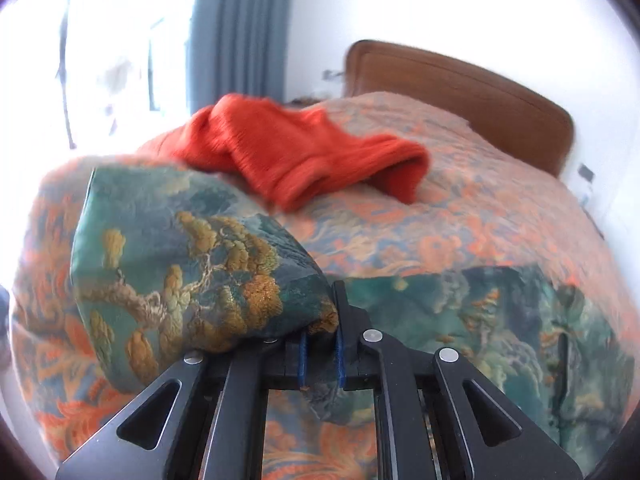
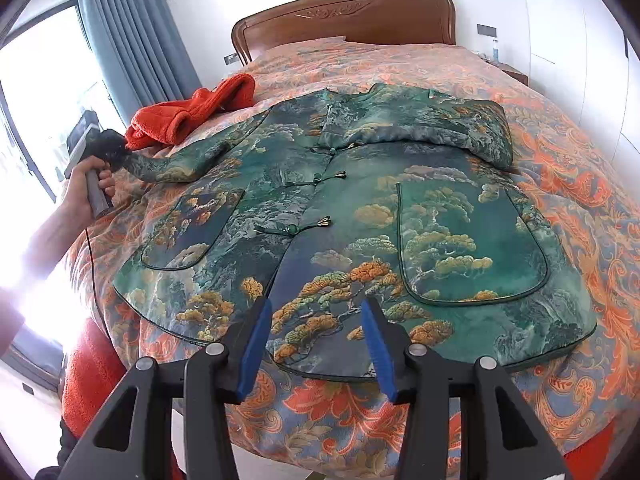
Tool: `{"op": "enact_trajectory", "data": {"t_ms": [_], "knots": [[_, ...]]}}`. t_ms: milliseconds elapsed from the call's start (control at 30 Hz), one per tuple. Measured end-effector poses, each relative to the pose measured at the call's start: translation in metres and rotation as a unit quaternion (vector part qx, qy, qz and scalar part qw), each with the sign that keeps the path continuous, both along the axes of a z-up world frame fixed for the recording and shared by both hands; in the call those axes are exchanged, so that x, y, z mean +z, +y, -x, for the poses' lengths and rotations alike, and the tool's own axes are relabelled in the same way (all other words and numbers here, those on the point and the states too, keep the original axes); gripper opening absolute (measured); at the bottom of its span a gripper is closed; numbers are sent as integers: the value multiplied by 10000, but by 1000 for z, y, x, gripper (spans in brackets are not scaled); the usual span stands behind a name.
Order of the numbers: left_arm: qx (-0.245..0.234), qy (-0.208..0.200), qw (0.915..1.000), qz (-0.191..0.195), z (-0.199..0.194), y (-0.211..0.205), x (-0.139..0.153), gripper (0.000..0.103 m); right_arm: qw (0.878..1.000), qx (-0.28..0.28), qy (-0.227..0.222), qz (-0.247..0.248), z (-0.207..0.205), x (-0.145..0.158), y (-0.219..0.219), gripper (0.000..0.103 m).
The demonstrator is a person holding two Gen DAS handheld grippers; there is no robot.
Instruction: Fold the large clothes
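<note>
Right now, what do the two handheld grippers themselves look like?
Both are black linkage frames with triangular cut-outs and silver pivot rivets. The right gripper has fingers faced with blue pads. The left gripper shows thinner blue edges; its grey handle trails a thin black cable.

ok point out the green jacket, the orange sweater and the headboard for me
green jacket [image 2: 372, 216], right wrist view, on the front panel right of the buttons
orange sweater [image 2: 192, 114], right wrist view, on the bunched middle of the knit
headboard [image 2: 344, 14], right wrist view, on the carved wooden top panel
</note>
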State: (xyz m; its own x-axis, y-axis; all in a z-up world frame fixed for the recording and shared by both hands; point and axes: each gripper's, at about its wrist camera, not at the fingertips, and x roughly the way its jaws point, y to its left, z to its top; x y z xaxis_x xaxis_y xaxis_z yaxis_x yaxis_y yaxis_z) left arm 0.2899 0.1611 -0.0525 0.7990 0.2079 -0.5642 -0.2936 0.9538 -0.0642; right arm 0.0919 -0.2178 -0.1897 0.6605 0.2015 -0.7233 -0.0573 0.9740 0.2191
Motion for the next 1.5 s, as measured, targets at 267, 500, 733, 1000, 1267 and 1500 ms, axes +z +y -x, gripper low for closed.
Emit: {"op": "enact_trajectory", "data": {"t_ms": [267,500,733,1000,1267,1500], "knots": [[-1925,107,9727,-1289,-12,-180,6,9,9989,-426,-162,-135,9,7,-26,47],[-2627,1098,9435,-1698,-5,-273,-79,18,9970,-762,-83,-134,19,5,-51,47],[-3189,1260,9260,-1581,48,-284,-107,81,9970,-759,73,-162,4,1,-71,47],[-3104,1269,9379,-894,106,-235,-93,85,9929,-352,60,-1136,-111,14,-87,67],[-2431,1300,9609,247,126,-160,-92,85,9745,-558,663,-2069,-272,-29,-66,67],[-2329,1264,9633,427,140,-134,-96,85,9865,-456,827,-1339,-305,-33,-29,20]]}}
